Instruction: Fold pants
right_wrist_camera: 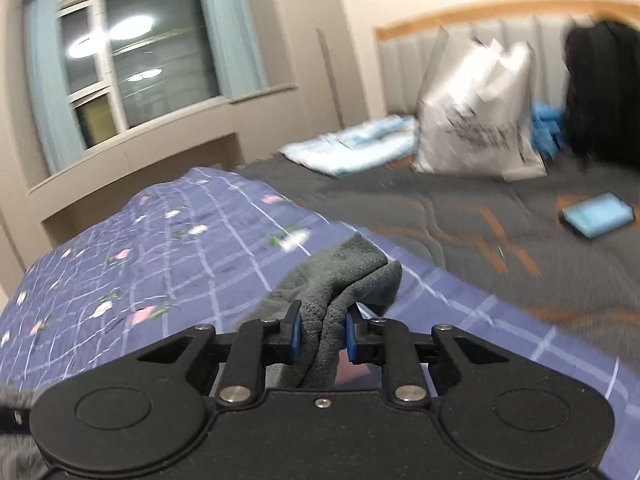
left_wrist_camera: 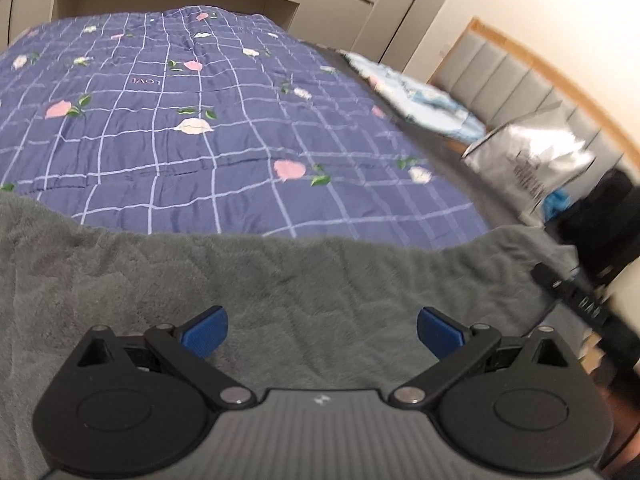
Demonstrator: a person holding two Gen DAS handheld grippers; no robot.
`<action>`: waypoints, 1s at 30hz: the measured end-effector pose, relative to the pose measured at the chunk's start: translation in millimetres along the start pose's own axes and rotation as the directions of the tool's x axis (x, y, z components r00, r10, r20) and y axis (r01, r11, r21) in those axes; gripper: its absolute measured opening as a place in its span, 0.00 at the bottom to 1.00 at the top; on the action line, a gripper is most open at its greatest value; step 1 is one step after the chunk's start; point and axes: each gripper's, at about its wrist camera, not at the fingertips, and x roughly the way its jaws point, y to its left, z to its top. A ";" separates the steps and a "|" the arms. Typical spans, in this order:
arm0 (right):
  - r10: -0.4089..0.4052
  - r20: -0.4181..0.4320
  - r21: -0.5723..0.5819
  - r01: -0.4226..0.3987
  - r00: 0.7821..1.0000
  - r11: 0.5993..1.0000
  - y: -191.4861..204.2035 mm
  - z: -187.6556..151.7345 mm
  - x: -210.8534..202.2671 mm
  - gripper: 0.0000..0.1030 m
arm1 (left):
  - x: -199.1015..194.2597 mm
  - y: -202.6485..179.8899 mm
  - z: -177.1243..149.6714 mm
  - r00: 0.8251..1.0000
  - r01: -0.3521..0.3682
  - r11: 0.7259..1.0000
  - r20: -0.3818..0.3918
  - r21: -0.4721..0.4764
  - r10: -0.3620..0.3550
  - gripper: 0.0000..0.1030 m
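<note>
My right gripper (right_wrist_camera: 321, 336) is clamped on a bunched fold of the grey pants (right_wrist_camera: 344, 276), lifted above the quilt (right_wrist_camera: 140, 240). My left gripper (left_wrist_camera: 322, 330) stands wide apart over the pants (left_wrist_camera: 280, 280), holding nothing. A white bag (right_wrist_camera: 476, 120) stands by the headboard (right_wrist_camera: 404, 64); I cannot tell its contents.

Fuzzy, matt grey fleece pants (left_wrist_camera: 304, 280), napped like plush, lying over a smooth blue checked cotton quilt with printed flowers (left_wrist_camera: 168, 120). Beyond the quilt, crinkled glossy silver plastic bag (left_wrist_camera: 528, 164) against a padded grey headboard with a varnished wood rim (left_wrist_camera: 516, 80). Matt black plastic on the left gripper (left_wrist_camera: 322, 334), blue textured pads (left_wrist_camera: 206, 332), dull metal pivot pins. Same finish on the right gripper (right_wrist_camera: 322, 338), pinching fleece.
</note>
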 end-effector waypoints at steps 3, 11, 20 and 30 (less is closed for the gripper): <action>0.042 0.046 -0.106 -0.037 0.998 0.994 27.2 5.9 -14.1 0.21 | -16.7 10.9 7.0 0.998 0.061 0.996 0.036 -0.058 -0.059 1.00; 0.232 0.068 -0.331 -0.197 0.970 0.923 108.9 1.4 -52.7 0.21 | -73.3 46.3 21.6 0.985 0.100 0.987 0.154 -0.126 -0.080 1.00; 0.360 -0.070 -0.489 -0.346 0.930 0.800 195.0 -57.7 -78.2 0.21 | -112.9 98.6 -1.4 0.979 0.040 0.972 0.204 -0.231 0.008 1.00; 0.328 -0.188 -0.626 -0.370 0.926 0.687 231.6 -137.5 -70.0 0.20 | -86.8 125.8 -34.0 0.996 0.002 0.958 0.090 -0.288 0.025 1.00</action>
